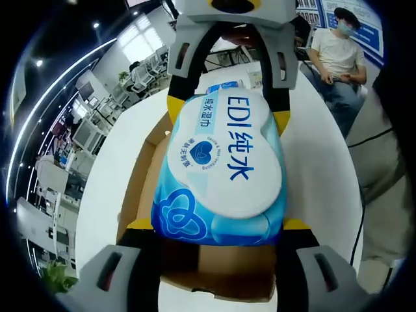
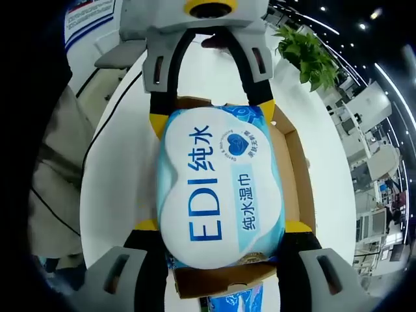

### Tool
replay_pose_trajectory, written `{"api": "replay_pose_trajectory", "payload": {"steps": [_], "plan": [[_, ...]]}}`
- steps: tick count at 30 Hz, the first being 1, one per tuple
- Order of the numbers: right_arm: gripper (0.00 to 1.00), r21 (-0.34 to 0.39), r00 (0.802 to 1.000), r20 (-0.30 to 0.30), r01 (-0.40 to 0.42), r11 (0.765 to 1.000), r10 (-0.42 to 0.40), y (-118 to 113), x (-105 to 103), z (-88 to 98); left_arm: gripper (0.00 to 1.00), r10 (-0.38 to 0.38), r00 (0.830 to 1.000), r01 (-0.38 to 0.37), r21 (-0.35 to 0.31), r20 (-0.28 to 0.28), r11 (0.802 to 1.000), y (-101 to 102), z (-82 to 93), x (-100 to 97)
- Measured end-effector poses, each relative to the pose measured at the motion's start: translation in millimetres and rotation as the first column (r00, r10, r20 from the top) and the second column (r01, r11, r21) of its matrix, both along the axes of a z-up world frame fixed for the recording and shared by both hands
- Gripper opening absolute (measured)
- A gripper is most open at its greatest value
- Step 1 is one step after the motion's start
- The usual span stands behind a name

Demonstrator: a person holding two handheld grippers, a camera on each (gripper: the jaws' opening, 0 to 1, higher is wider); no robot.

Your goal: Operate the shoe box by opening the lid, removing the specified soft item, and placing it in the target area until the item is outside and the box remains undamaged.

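Round white table [image 1: 117, 175], surface bare and clean where it shows. Ceiling dark, fitted with small spot lights [image 1: 95, 25] and a long curved light strip [image 1: 45, 97]. Bright windows [image 1: 140, 42] at the far end. Rows of desks with monitors [image 1: 81, 133] along one side of the room. Seated person [image 1: 338, 58] in a white shirt beside a blue wall poster [image 1: 367, 23]. Green potted plant [image 2: 305, 52] near the table's edge. A second blue poster [image 2: 91, 16] on a white wall.
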State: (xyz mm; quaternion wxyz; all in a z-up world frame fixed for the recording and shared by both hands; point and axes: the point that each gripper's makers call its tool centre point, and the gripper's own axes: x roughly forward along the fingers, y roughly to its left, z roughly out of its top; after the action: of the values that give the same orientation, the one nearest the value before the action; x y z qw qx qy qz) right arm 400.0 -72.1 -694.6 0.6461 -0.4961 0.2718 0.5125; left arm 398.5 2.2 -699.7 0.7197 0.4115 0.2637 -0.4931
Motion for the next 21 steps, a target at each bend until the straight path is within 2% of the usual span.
{"api": "replay_pose_trajectory", "payload": {"steps": [14,21], "plan": [[0.65,0.015,0.999,0.033,-0.019,1.000,0.018,-4.6,-32.1,20.7,0.70,-0.008,1.000,0.008,-0.028,0.027,1.000,-7.0,18.1,-31.1],[0.64,0.036,1.000,0.019,-0.021,0.999,0.021,-9.7,-52.3,23.0,0.70,-0.024,1.000,0.025,-0.047,0.015,0.999,-13.4,19.9,-50.2]]}}
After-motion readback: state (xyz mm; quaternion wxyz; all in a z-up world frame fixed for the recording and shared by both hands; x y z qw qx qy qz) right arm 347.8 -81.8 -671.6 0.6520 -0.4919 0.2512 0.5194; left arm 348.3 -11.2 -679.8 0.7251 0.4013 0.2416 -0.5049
